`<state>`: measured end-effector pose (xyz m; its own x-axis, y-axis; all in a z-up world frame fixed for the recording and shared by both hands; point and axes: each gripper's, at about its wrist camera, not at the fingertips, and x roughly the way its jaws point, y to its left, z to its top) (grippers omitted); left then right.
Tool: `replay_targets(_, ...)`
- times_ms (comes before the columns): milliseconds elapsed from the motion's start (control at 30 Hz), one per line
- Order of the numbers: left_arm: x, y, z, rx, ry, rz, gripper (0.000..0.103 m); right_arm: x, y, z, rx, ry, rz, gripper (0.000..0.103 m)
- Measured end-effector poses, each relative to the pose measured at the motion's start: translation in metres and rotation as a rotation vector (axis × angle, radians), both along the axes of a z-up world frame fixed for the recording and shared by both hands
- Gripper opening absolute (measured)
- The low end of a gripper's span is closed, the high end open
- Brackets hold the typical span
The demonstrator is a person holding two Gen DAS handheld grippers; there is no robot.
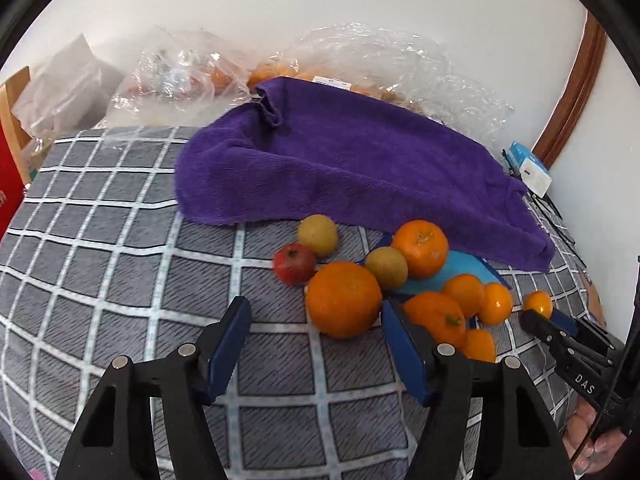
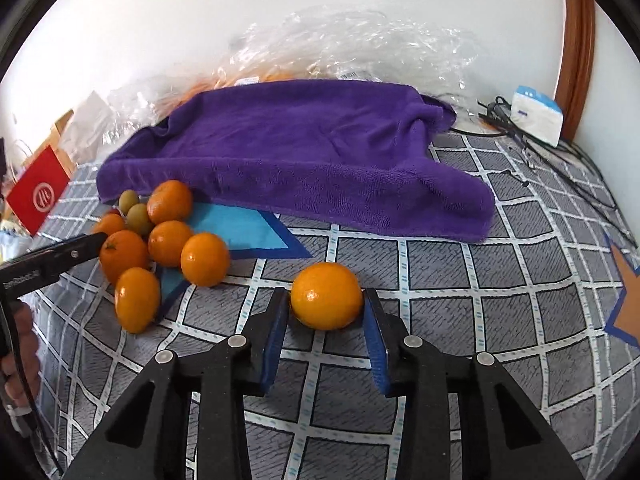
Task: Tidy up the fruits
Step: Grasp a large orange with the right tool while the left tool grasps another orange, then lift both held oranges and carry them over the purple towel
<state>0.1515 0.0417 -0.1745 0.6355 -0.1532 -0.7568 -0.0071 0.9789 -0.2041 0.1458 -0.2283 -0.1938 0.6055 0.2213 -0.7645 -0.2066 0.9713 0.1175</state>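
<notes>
A pile of fruit lies on the checked grey cloth (image 1: 100, 260): several oranges, two yellow-green fruits (image 1: 318, 235) and one red fruit (image 1: 294, 263). My left gripper (image 1: 314, 346) is open just in front of the biggest orange (image 1: 343, 299), which sits at its right finger. My right gripper (image 2: 325, 334) is shut on a single orange (image 2: 326, 295), apart from the pile (image 2: 160, 240) at its left. That orange also shows in the left wrist view (image 1: 538, 303) at the right gripper's tip.
A purple towel (image 1: 340, 152) lies behind the fruit. Clear plastic bags (image 1: 380, 56) with more fruit sit against the wall. A red box (image 2: 38, 196) stands at the left, a white-blue box (image 2: 536, 114) and cables at the right. Blue shapes (image 2: 244, 232) are printed on the cloth.
</notes>
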Motion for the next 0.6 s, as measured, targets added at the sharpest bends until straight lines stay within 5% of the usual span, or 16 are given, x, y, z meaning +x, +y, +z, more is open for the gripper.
replay_targets(100,0.003,-0.006,-0.001,0.012,-0.013,-0.013,0.061,0.001,0.002,-0.001,-0.009,-0.002,0.006,0.037)
replay_targets(267,0.006,-0.008,-0.002,-0.002,-0.018,-0.031,0.037,0.002,0.000,-0.002,0.009,0.000,0.011,0.037)
replay_targets(600,-0.021,0.007,0.001,0.047,-0.005,0.000,0.038,-0.001,-0.003,-0.003,0.029,0.002,0.005,0.037)
